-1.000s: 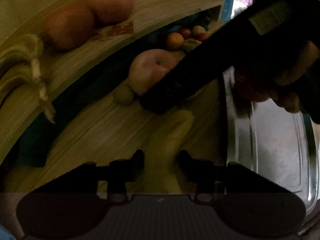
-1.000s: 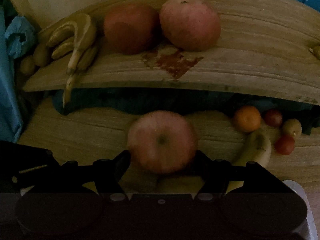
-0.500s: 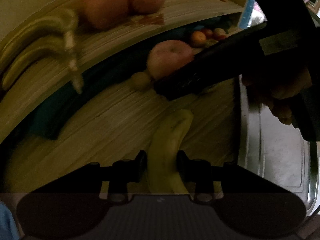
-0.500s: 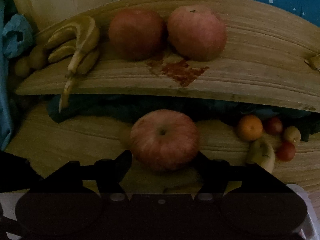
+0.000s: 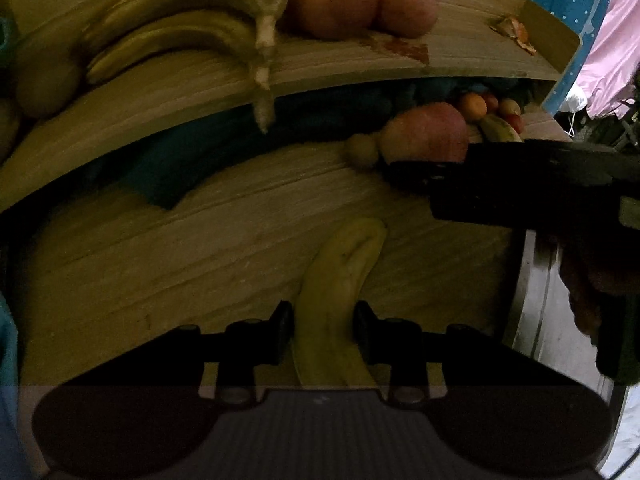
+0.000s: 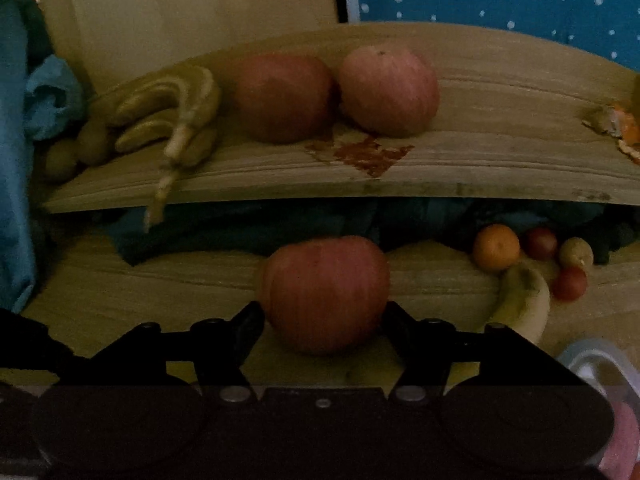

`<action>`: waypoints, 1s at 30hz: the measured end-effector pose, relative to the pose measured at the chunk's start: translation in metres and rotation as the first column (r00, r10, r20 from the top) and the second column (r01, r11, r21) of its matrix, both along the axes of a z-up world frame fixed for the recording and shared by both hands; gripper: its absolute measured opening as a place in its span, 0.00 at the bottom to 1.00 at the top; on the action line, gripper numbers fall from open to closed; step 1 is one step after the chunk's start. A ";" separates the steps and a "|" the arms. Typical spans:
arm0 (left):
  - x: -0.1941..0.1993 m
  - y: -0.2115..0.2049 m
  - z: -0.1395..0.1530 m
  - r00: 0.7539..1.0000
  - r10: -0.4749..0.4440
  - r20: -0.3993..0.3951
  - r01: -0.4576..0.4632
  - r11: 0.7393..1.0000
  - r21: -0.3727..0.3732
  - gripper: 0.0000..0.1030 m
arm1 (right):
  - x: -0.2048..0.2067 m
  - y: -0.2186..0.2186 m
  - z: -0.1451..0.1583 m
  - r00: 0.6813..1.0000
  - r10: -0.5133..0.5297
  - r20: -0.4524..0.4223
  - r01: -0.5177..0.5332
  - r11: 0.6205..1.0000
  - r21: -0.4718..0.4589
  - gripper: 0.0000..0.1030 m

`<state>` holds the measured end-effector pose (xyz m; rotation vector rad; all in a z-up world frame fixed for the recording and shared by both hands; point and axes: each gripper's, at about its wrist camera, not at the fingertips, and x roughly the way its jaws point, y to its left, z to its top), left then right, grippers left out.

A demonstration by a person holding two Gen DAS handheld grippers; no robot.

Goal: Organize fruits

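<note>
My left gripper is shut on a yellow-green banana that points forward over the lower wooden surface. My right gripper is shut on a red apple, its fingers pressed against both sides. In the left wrist view that apple shows at the tip of the black right gripper. On the upper wooden shelf lie a banana bunch at the left and two red apples side by side.
An orange, small tomatoes, a small yellowish fruit and another banana lie at the lower right. A metal tray borders the right. Orange peel sits on the shelf's right end. Blue cloth hangs left.
My left gripper has swung left with the banana, bringing the shelf's banana bunch into fuller view. The right gripper has pulled back and tilted a little; the apple now shows its side.
</note>
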<state>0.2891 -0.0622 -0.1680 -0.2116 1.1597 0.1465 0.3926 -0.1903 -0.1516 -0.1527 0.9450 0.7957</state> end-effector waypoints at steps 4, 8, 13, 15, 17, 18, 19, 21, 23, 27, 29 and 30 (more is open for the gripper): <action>-0.004 -0.005 0.002 1.000 -0.016 -0.017 0.016 0.999 0.034 0.36 | -0.012 -0.012 0.011 1.000 -0.021 0.016 0.020 0.999 0.037 0.62; -0.004 -0.007 0.001 0.999 -0.026 -0.021 0.027 0.999 0.037 0.36 | -0.011 -0.003 0.014 0.999 -0.013 0.035 0.012 1.000 0.008 0.62; -0.008 -0.005 0.002 0.999 -0.017 -0.029 0.019 0.999 0.044 0.36 | -0.005 0.004 0.010 1.000 -0.012 0.018 0.012 1.000 -0.001 0.64; -0.008 -0.004 0.002 0.999 -0.004 -0.033 0.006 0.999 0.046 0.36 | -0.003 0.011 0.005 1.000 0.001 0.009 -0.001 1.000 -0.013 0.64; -0.009 -0.002 0.002 0.999 0.012 -0.035 -0.010 0.999 0.045 0.36 | -0.002 0.019 0.001 1.000 0.011 0.020 -0.010 1.000 -0.021 0.64; -0.010 -0.001 0.002 0.999 0.020 -0.036 -0.018 0.999 0.043 0.36 | -0.001 0.022 -0.002 1.000 0.009 0.019 -0.009 1.000 -0.025 0.66; -0.010 0.001 0.001 0.999 0.026 -0.035 -0.025 0.999 0.041 0.36 | 0.002 0.025 -0.004 1.000 0.006 0.016 -0.005 1.000 -0.029 0.66; -0.012 0.003 0.002 0.999 0.042 -0.033 -0.041 0.999 0.036 0.36 | 0.005 0.030 -0.008 1.000 -0.002 0.010 0.002 1.000 -0.027 0.67; -0.013 0.006 0.001 0.998 0.055 -0.032 -0.054 0.998 0.031 0.36 | 0.007 0.032 -0.011 1.000 -0.007 0.010 0.007 1.000 -0.024 0.67; -0.016 0.011 0.002 0.996 0.084 -0.024 -0.084 0.996 0.014 0.36 | 0.004 0.029 -0.013 0.999 -0.014 0.033 0.014 1.000 -0.002 0.66; -0.017 0.013 0.002 0.995 0.092 -0.024 -0.092 0.996 0.012 0.36 | 0.001 0.024 -0.013 0.999 -0.023 0.037 0.022 0.999 0.025 0.65; -0.016 0.013 0.001 0.995 0.095 -0.024 -0.095 0.995 0.011 0.36 | 0.000 0.022 -0.012 0.999 -0.028 0.042 0.026 0.999 0.037 0.65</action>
